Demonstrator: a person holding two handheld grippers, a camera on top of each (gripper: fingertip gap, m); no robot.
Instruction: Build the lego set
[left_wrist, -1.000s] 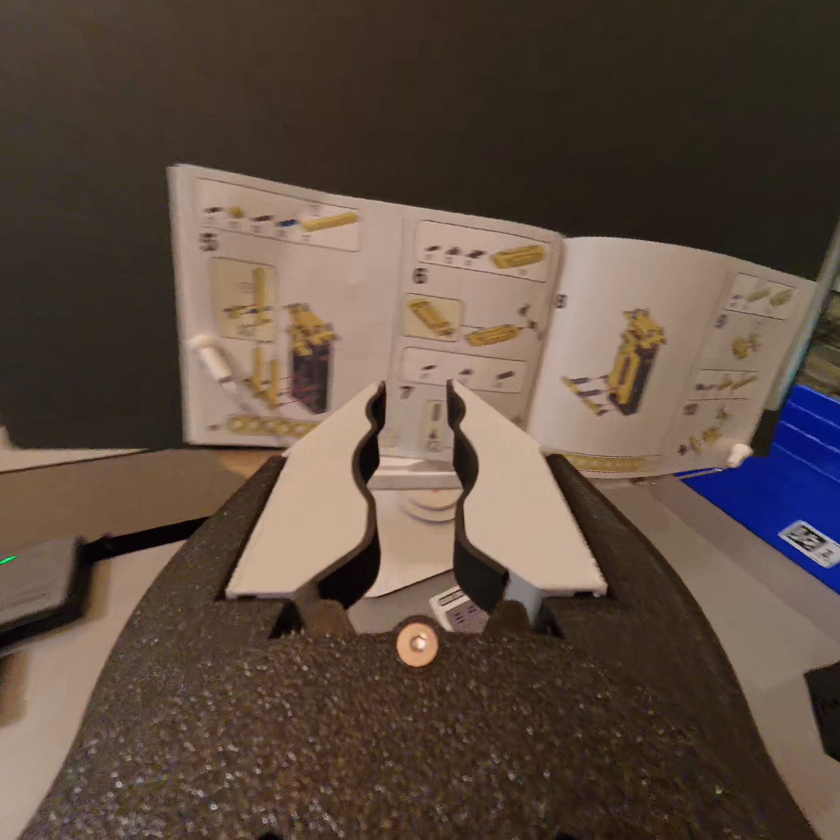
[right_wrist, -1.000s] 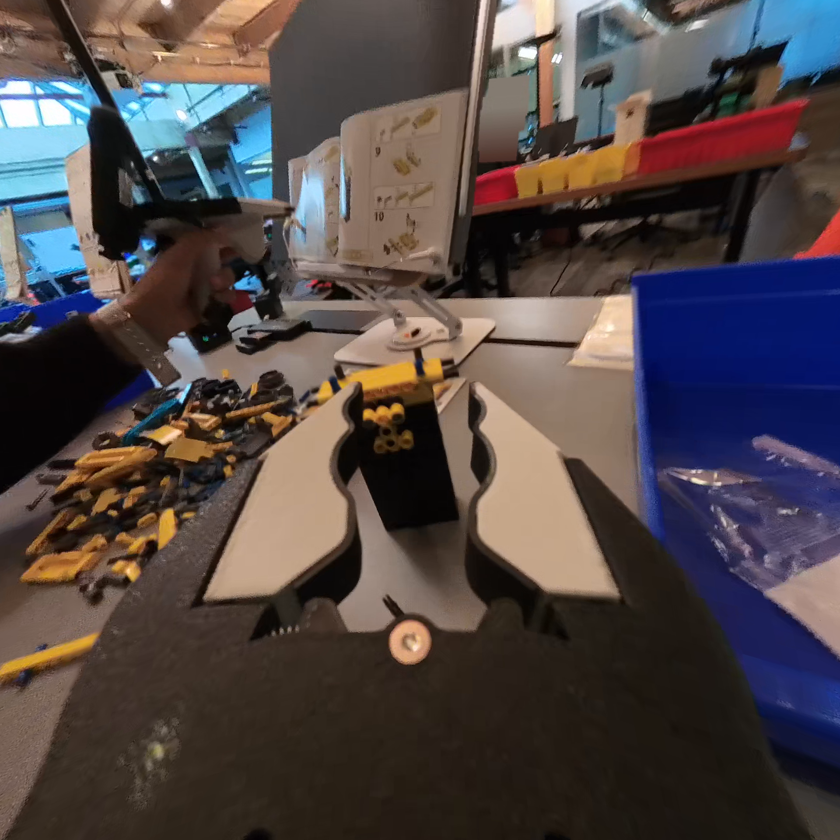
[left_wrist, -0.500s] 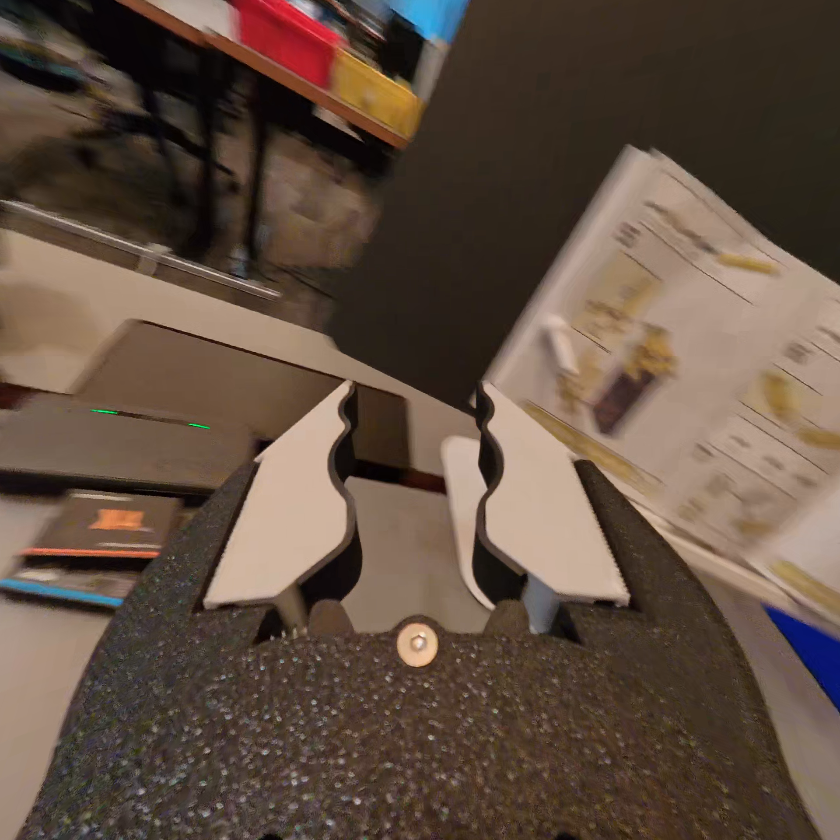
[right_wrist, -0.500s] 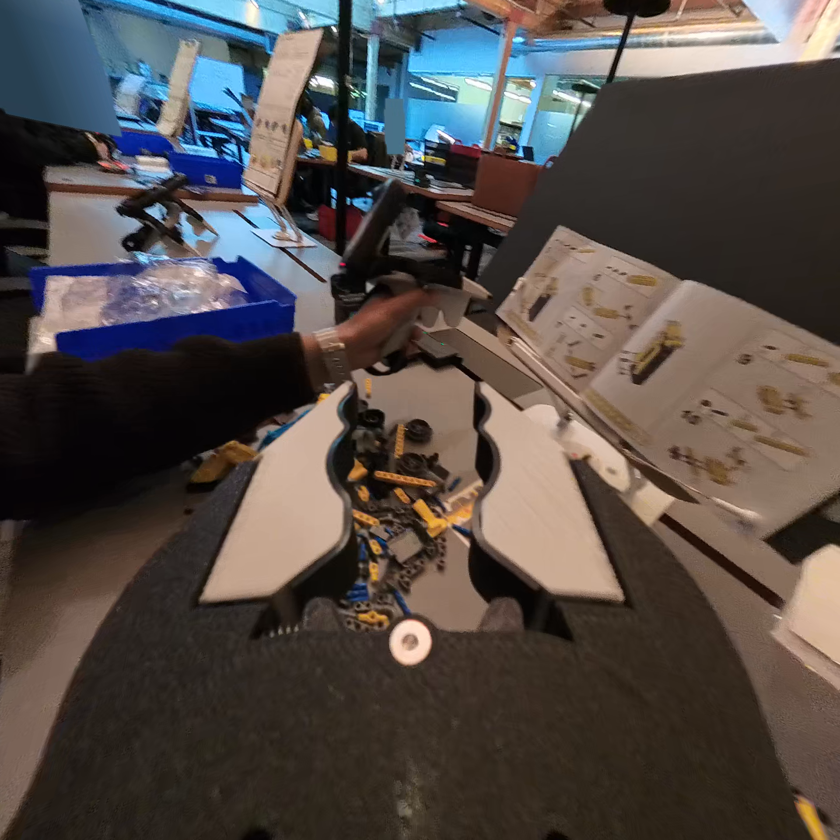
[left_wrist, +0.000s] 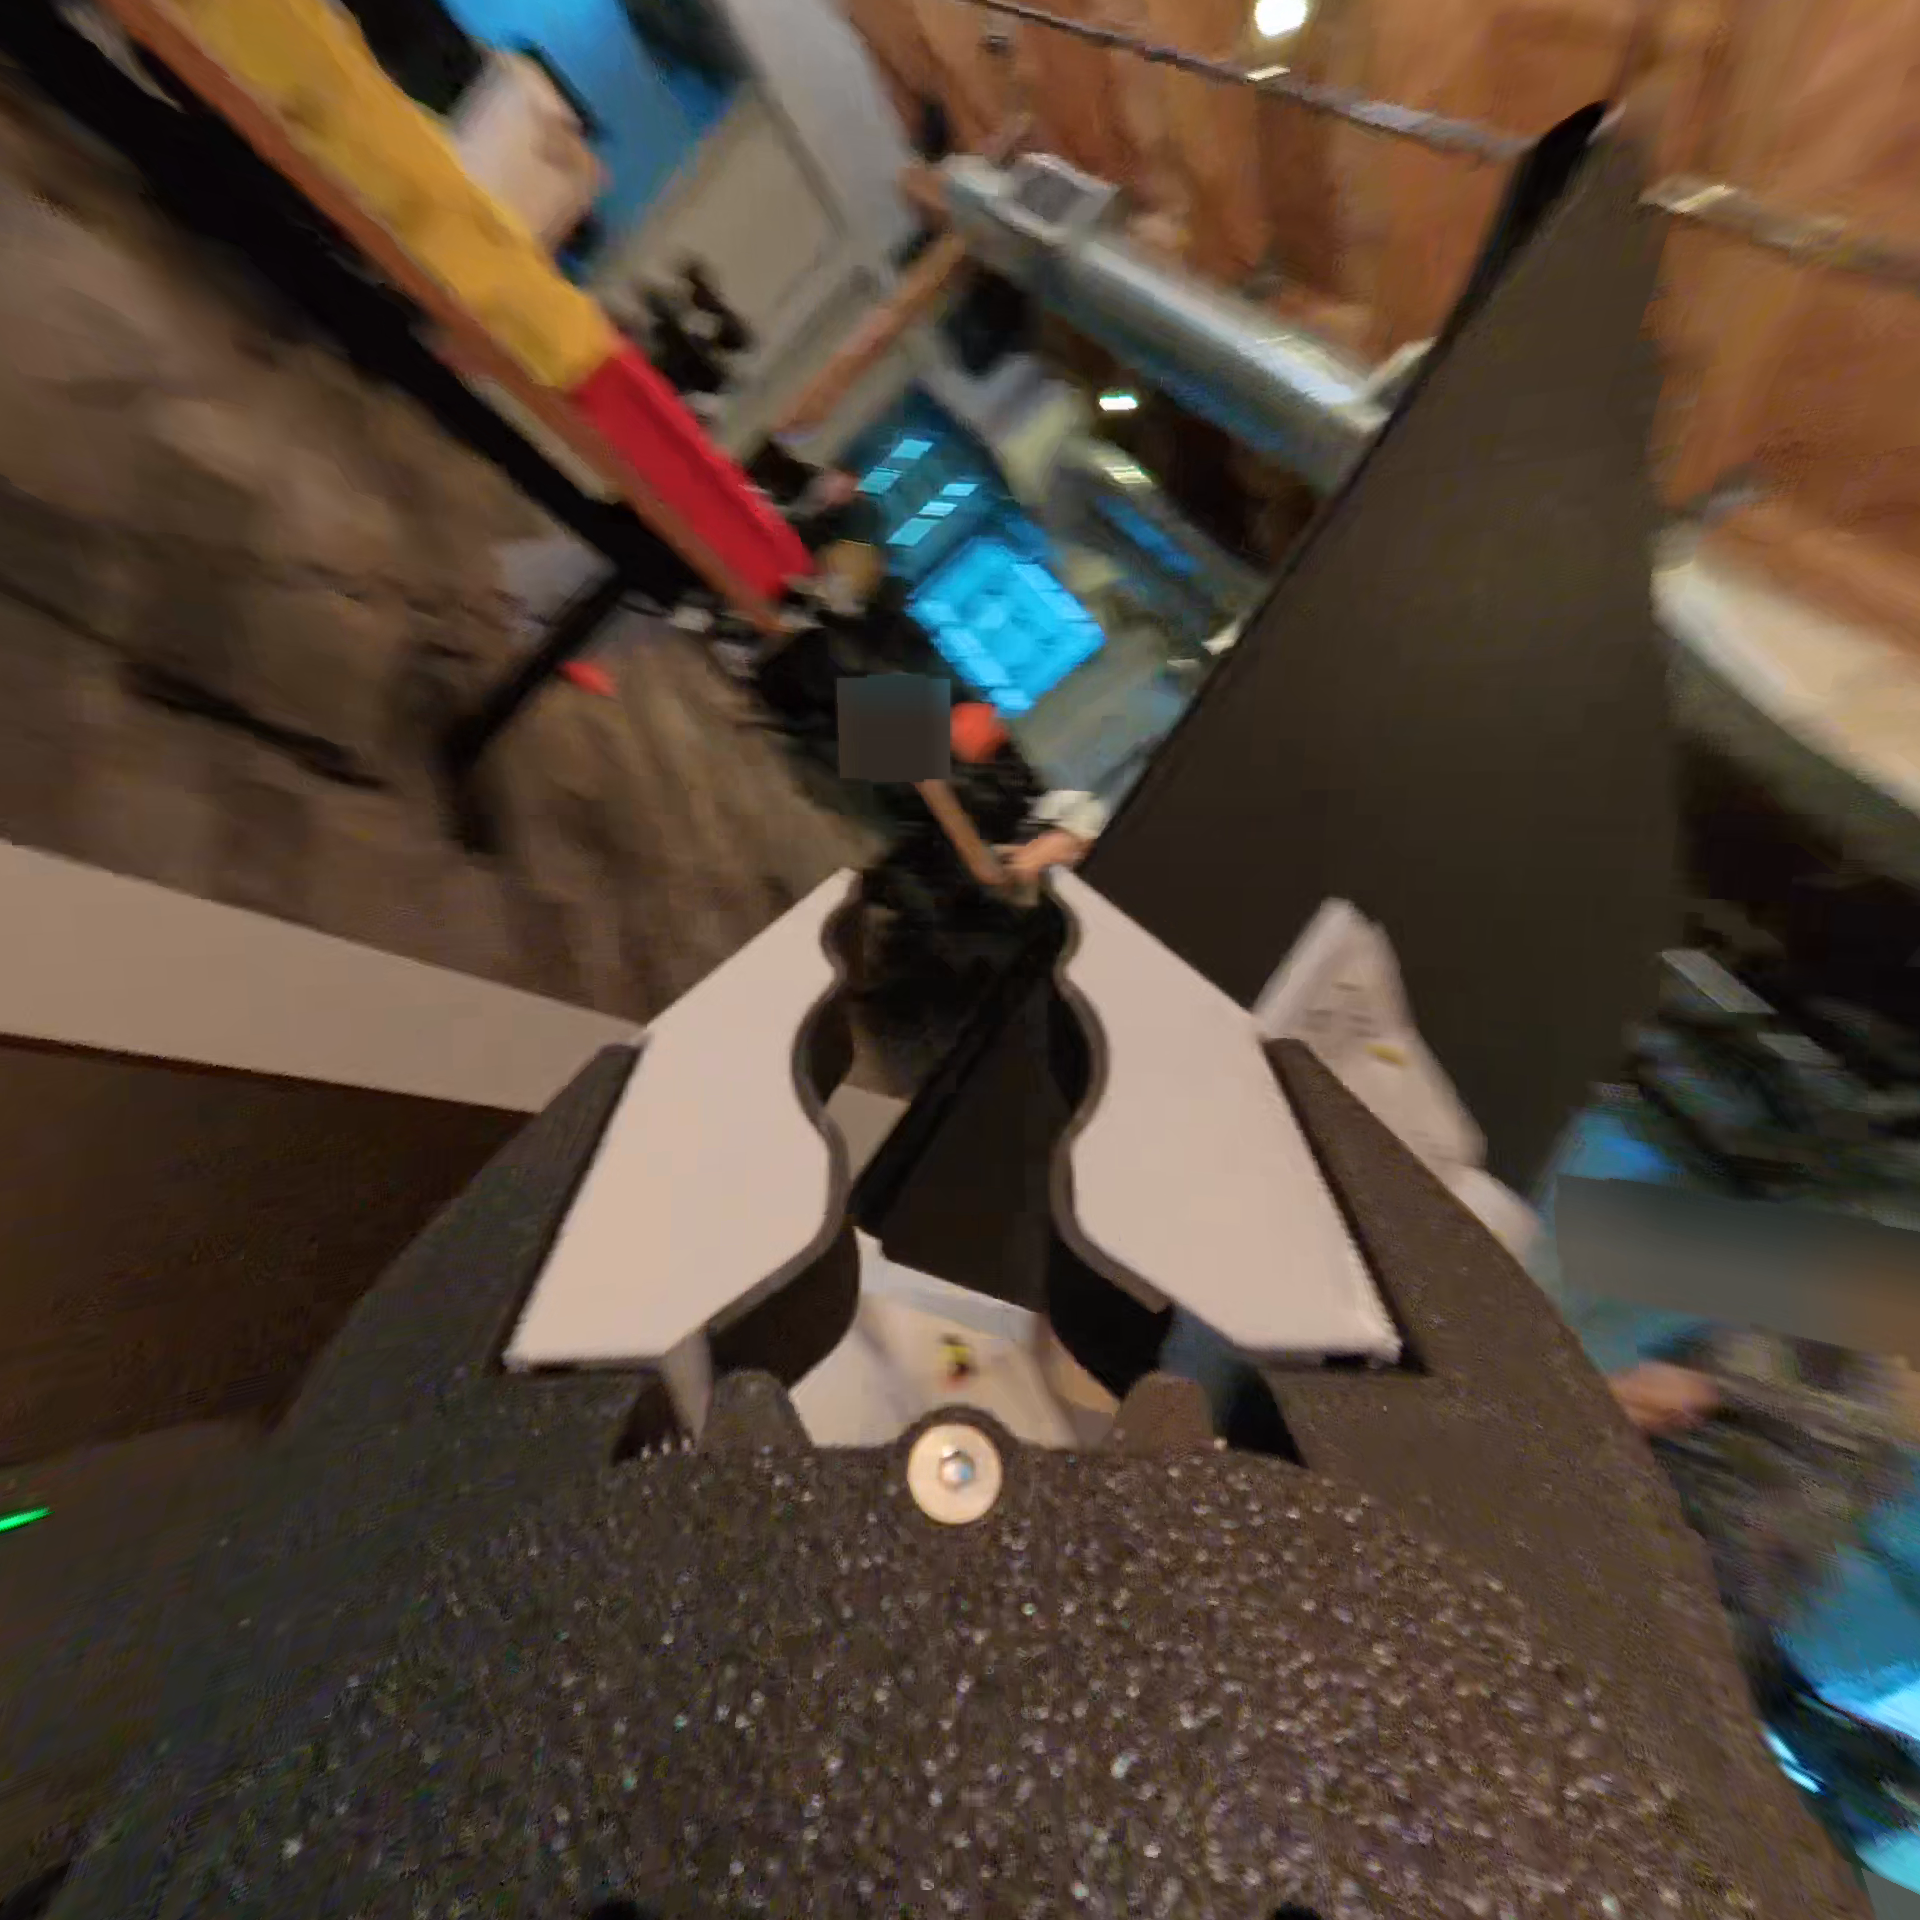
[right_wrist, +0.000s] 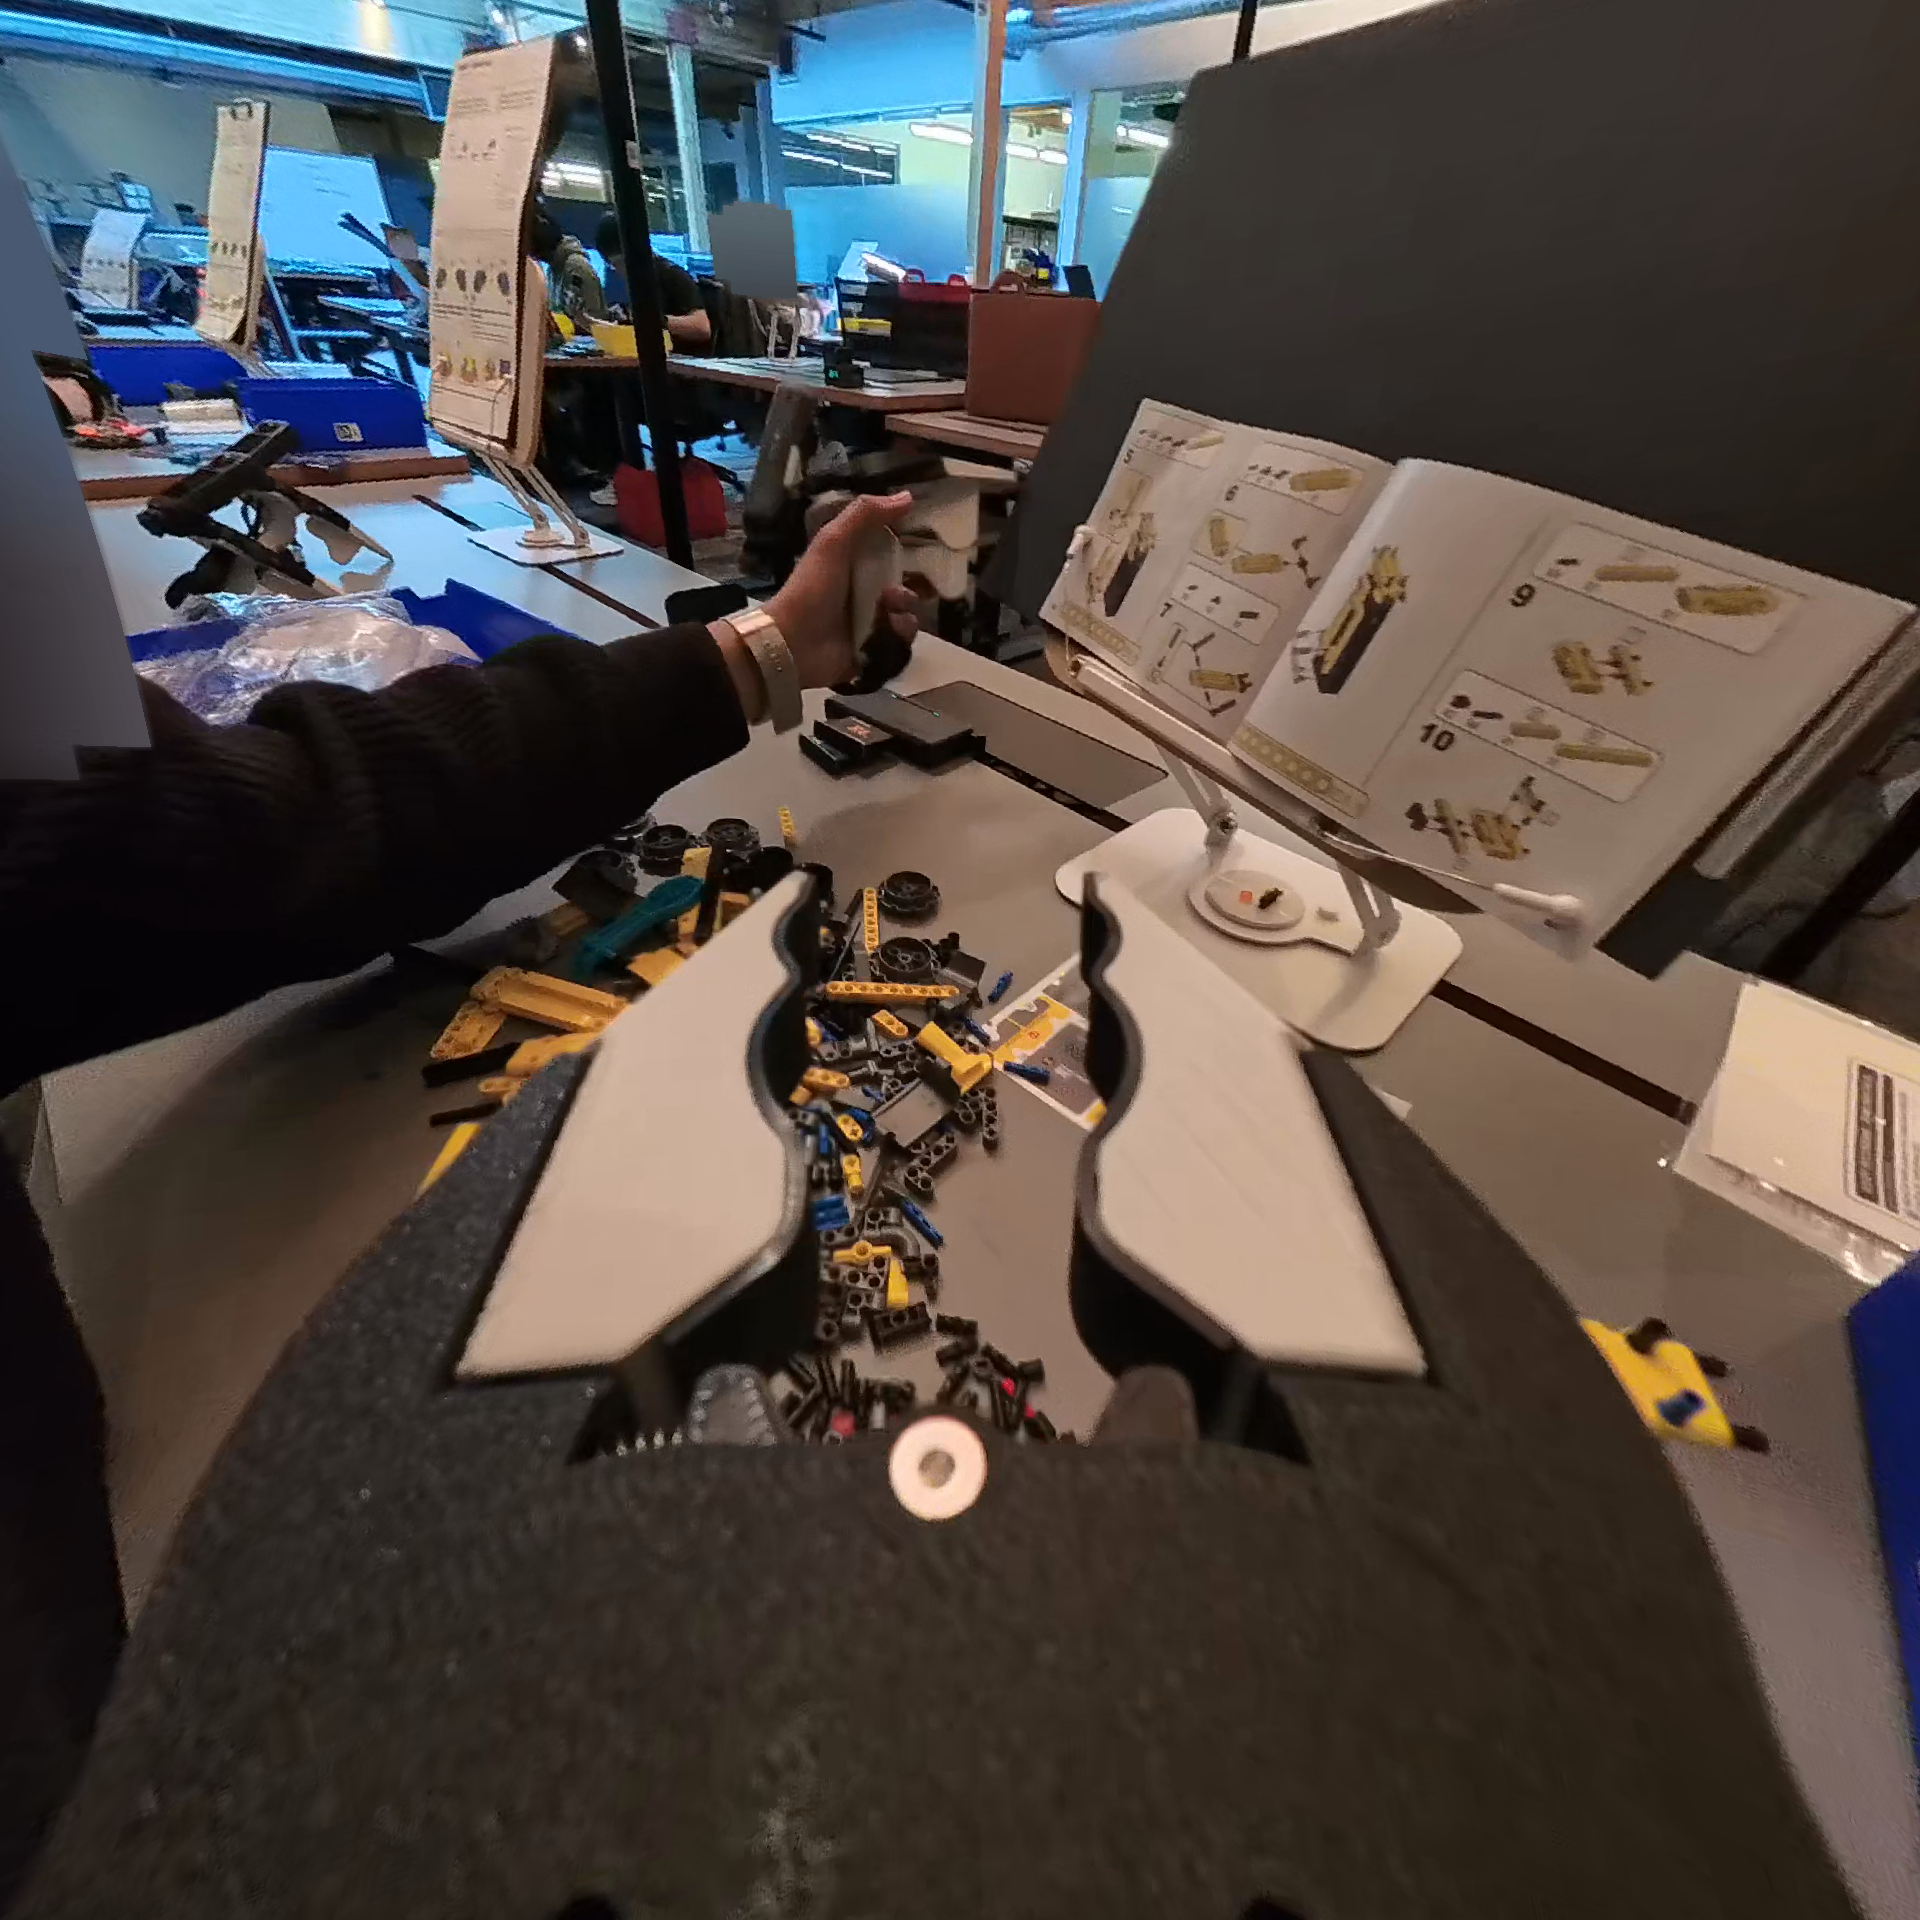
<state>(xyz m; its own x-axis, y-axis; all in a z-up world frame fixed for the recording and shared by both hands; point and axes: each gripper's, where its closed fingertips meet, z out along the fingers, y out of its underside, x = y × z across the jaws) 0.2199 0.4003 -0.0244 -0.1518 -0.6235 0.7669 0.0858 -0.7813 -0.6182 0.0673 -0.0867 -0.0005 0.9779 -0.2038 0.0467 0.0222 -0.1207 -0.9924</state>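
My right gripper (right_wrist: 945, 894) is open and empty. It hovers over a pile of small yellow and black building bricks (right_wrist: 883, 1049) on the grey table (right_wrist: 260, 1174). An open instruction booklet (right_wrist: 1455, 644) rests on a white stand (right_wrist: 1257, 914) to the right of the pile. My left gripper (left_wrist: 951, 904) is open and empty, raised and tilted, and points past the dark divider panel (left_wrist: 1403, 727) into the blurred room. The hand (right_wrist: 831, 592) that holds it shows in the right wrist view, beyond the pile, left of the booklet.
A dark-sleeved arm (right_wrist: 364, 790) crosses the table's left side. A flat black device (right_wrist: 904, 727) lies behind the pile. A yellow brick piece (right_wrist: 1662, 1392), a blue bin's edge (right_wrist: 1886, 1455) and a bagged paper (right_wrist: 1829, 1122) are at right. Tip to tip, the grippers are about 50 cm apart.
The left gripper swung up and left, away from the booklet, and rolled. The right gripper turned left from a black-and-yellow model to the brick pile, and its jaws opened wider.
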